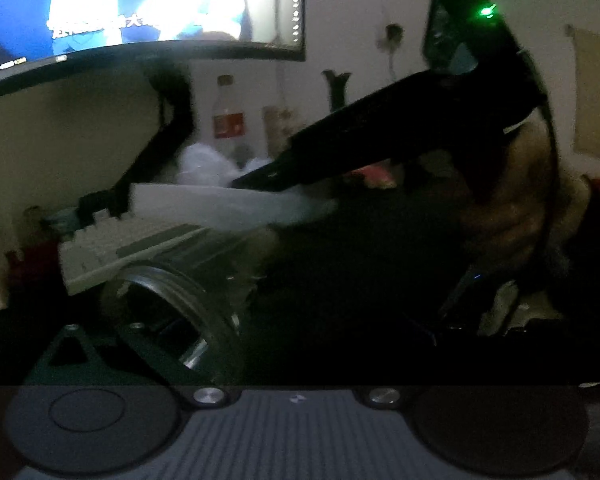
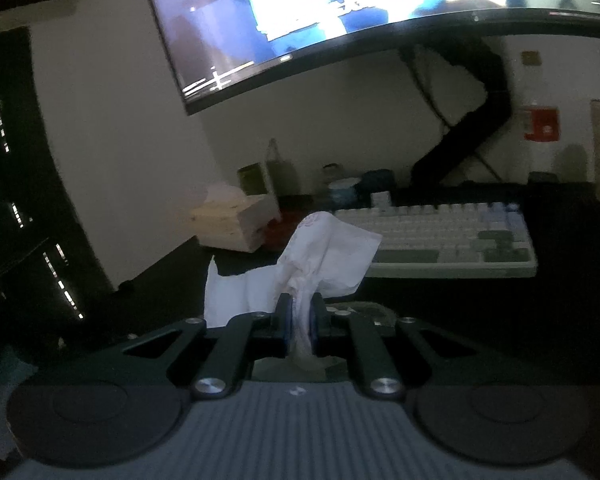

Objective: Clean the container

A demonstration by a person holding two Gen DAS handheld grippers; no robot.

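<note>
Glass container, blurred, partly cut off

A clear glass jar lies on its side on the dark desk, just in front of the left gripper, its open mouth turned toward it. A crumpled white tissue sticks up, pinched in the right gripper.
</note>
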